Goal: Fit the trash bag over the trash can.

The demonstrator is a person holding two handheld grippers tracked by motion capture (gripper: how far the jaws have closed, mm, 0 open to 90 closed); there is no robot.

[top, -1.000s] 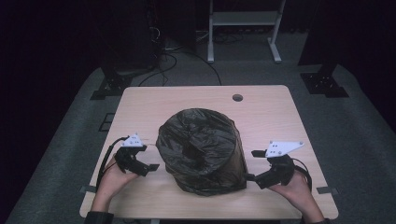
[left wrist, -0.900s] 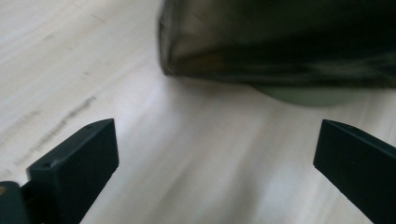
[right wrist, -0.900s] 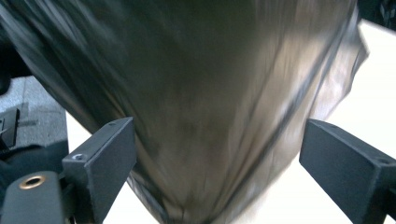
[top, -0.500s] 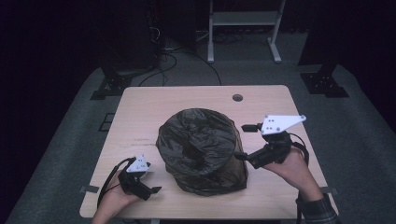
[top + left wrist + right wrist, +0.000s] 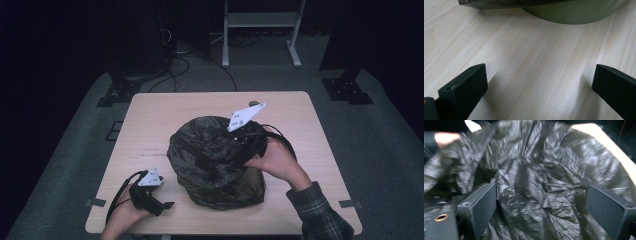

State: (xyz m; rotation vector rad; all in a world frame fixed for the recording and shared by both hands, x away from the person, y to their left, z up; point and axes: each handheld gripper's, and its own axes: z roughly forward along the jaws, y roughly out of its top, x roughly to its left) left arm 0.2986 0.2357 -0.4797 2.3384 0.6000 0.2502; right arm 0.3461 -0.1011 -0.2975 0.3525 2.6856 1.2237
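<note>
1. Your right gripper (image 5: 235, 145) reaches over the black bag-lined bin (image 5: 215, 165) at the table's (image 5: 160, 115) middle, jaws wide, gripping nothing.
2. Your left gripper (image 5: 162, 204) rests low near the front edge, jaws wide, empty.

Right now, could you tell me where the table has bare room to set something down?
The far strip of the table behind the bin bag is bare, as is the left side ahead of the left tongs. The middle is crowded by the bag and right tongs.

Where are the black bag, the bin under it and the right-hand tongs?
black bag (image 5: 210, 145): high view, crumpled top of the liner.
bin (image 5: 574, 12): left gripper view, curved green wall.
right tongs (image 5: 541, 212): right gripper view, midway between the open jaws.
</note>
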